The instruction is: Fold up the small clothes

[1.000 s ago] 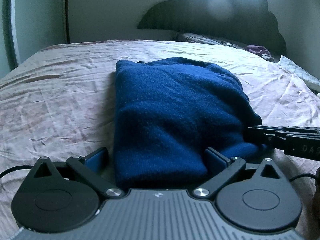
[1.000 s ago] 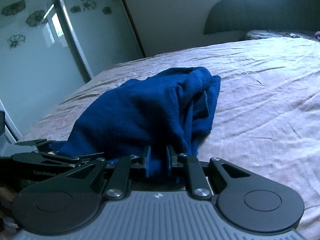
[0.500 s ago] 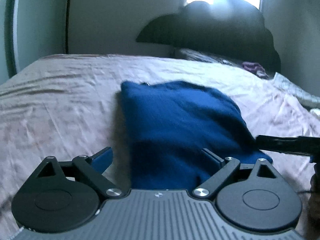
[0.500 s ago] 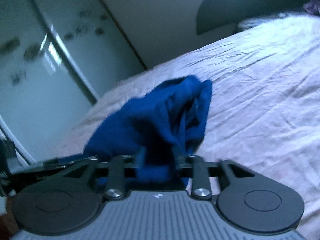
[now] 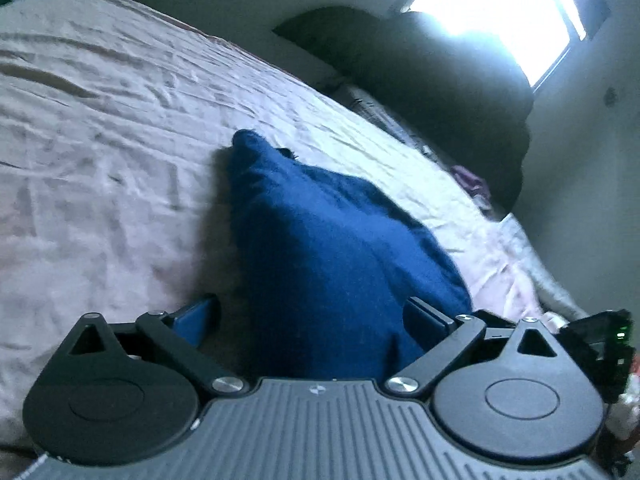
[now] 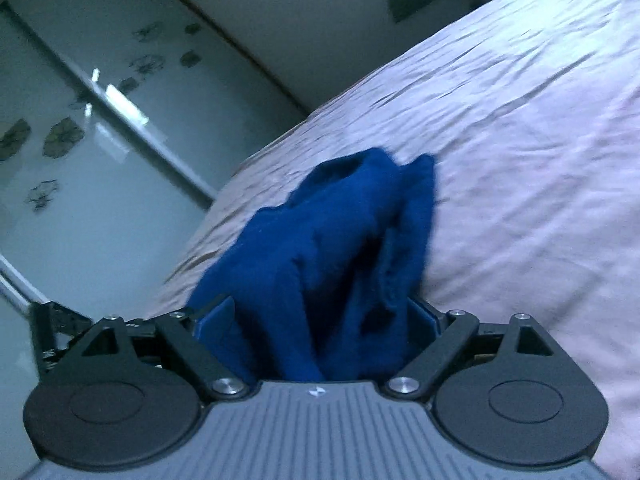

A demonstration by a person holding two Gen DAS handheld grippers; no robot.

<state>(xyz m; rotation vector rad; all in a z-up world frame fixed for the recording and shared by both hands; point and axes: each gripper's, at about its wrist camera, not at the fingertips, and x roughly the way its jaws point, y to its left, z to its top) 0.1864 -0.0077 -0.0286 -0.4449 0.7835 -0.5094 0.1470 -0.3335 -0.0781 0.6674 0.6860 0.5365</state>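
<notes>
Blue garment [image 5: 320, 264] is lying folded on the pink bedsheet [image 5: 100, 168], seen from the left wrist view as a compact bundle running away from the camera. Left gripper [image 5: 312, 316] is standing wide open, its two fingers straddling the near end of the bundle with no pad pressing the cloth; nothing is being held. Compared with a second ago, this view is now tilting strongly, so the bed is slanting across the frame. A dark headboard [image 5: 440, 80] and a bright window [image 5: 492, 12] are showing beyond. Part of the other tool is just showing at the right edge.

From the right wrist view, the blue garment [image 6: 340, 248] is bunching into two upright folds between the fingers of the right gripper [image 6: 316, 320]. A second ago these fingers were pinched shut on the cloth; now the jaws are opening, the cloth sitting loose between them rather than clamped. The bedsheet [image 6: 520, 140] is lying wrinkled to the right, a mirrored wardrobe door [image 6: 80, 120] to the left.

Judgement: both tools are releasing, which suggests a fold has just been laid down. The right-side layers look uneven and may need smoothing.
</notes>
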